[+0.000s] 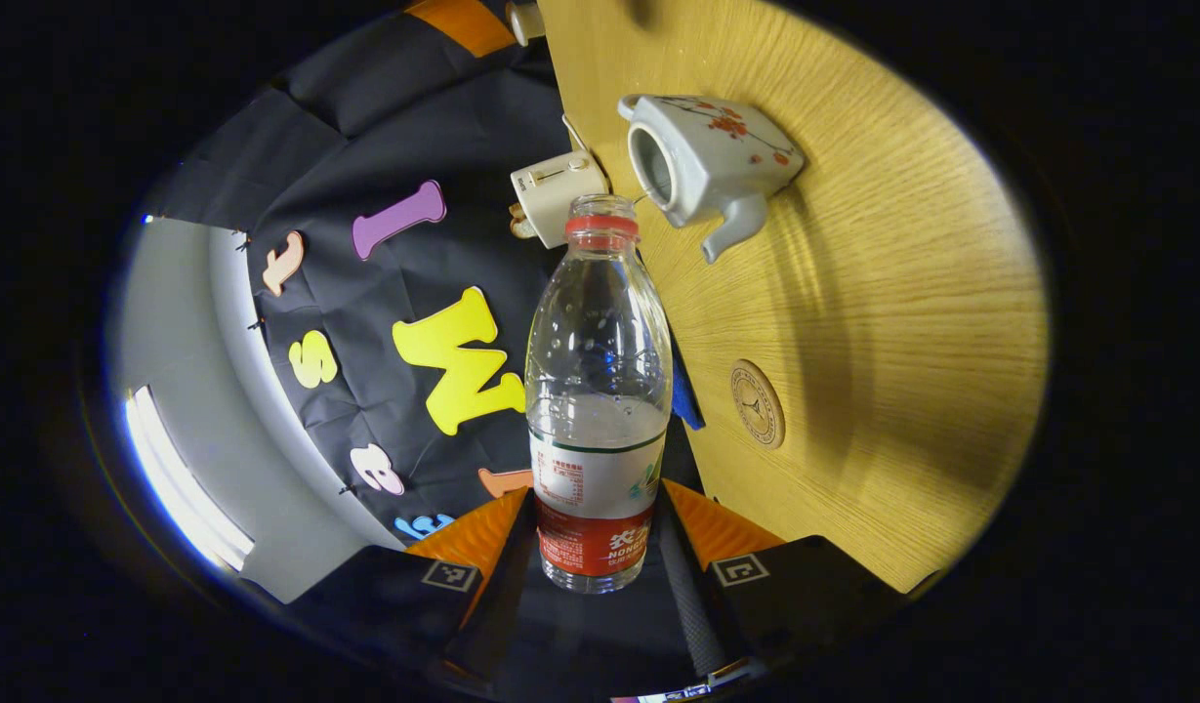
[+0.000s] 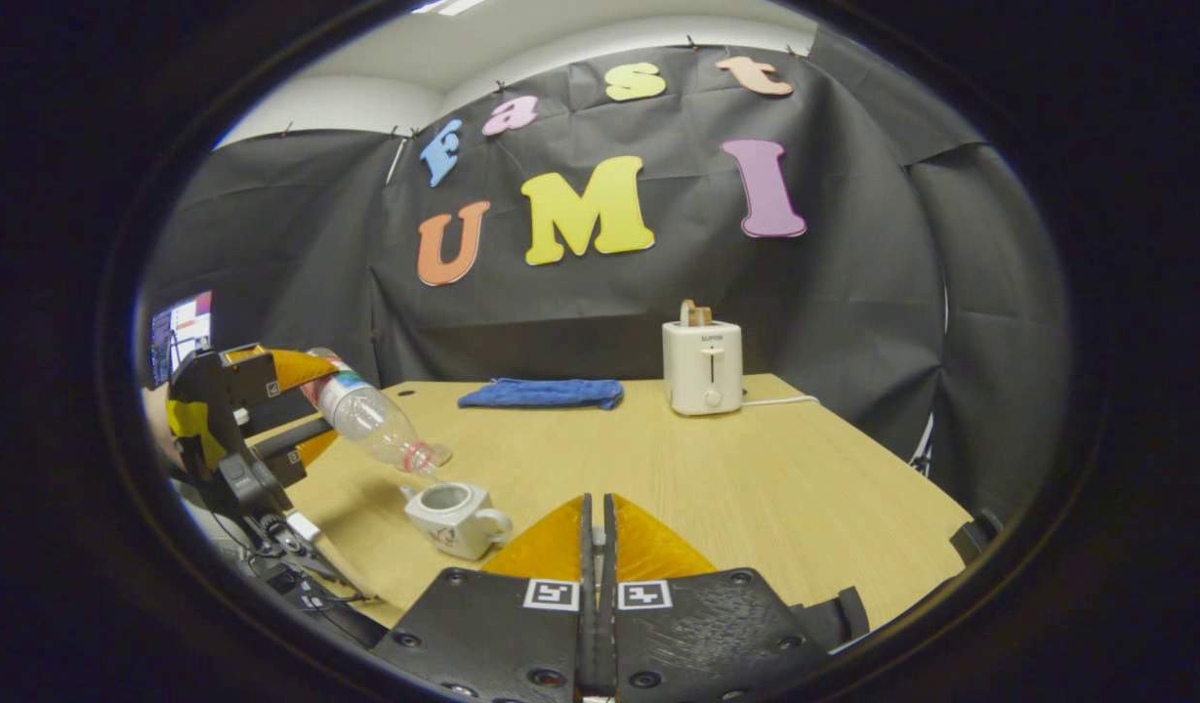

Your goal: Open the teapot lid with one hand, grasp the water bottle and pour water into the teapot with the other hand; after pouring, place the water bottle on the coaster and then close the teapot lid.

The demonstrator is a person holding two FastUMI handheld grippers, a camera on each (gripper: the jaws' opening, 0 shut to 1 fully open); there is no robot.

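Your left gripper is clamped on the water bottle, both fingers pressing its labelled lower body, cap off. You hold it tipped neck-down toward the teapot; in the right gripper view the bottle slants down with its mouth just above and beside the pot's open top, so this reads as the pouring step. No stream visible, can't tell if water is flowing; the bottle is roughly half full. The teapot sits near the table's left front edge as the right gripper view shows it, opening bare, lid off. Your right gripper has its fingers closed together, almost touching, hanging above the front edge of the table; a thin dark line runs between them, can't tell if the lid is pinched there, likely parked clear so the pot mouth stays free. The coaster lies bare on the table, apart from the teapot on its spout side, ready for the bottle. At the far edge: a blue cloth and a toaster, well away from the pour. Watch the mouth alignment, the opening is small, spill risk.
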